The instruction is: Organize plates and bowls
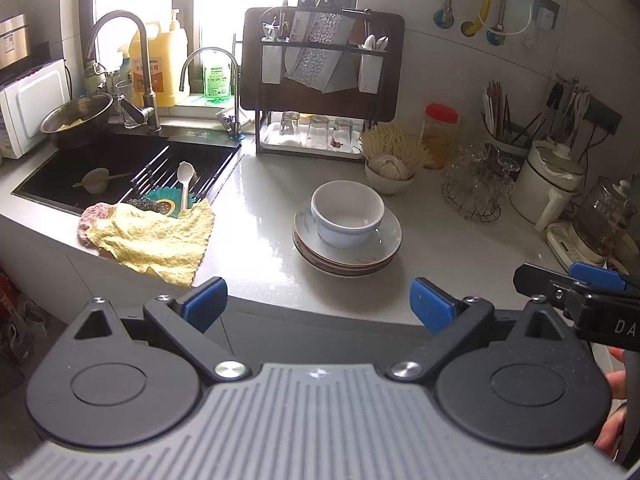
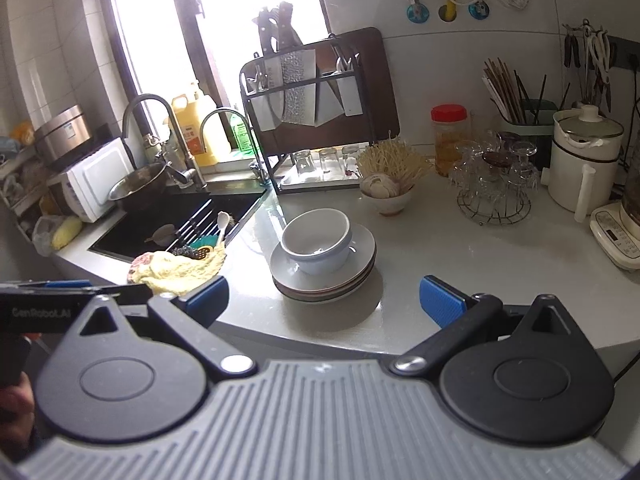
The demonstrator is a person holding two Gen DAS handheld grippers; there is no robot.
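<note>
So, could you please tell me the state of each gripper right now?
Left gripper: open, holding nothing.
Right gripper: open, holding nothing.

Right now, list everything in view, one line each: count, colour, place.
bowl: one, white, atop the plates
plates: a stack, white on top, mid-counter
yellow cloth: one, over the sink's edge
sink: one, black, left; a spoon and chopsticks inside
steel bowl: one, by the faucets
rack: one, dark, at the back; knives above, three upturned glasses below
jar: one, red lid, right of the rack
kettle: one, cream, far right
left gripper: blue pads, open, empty
right gripper: blue pads, open, empty
</note>
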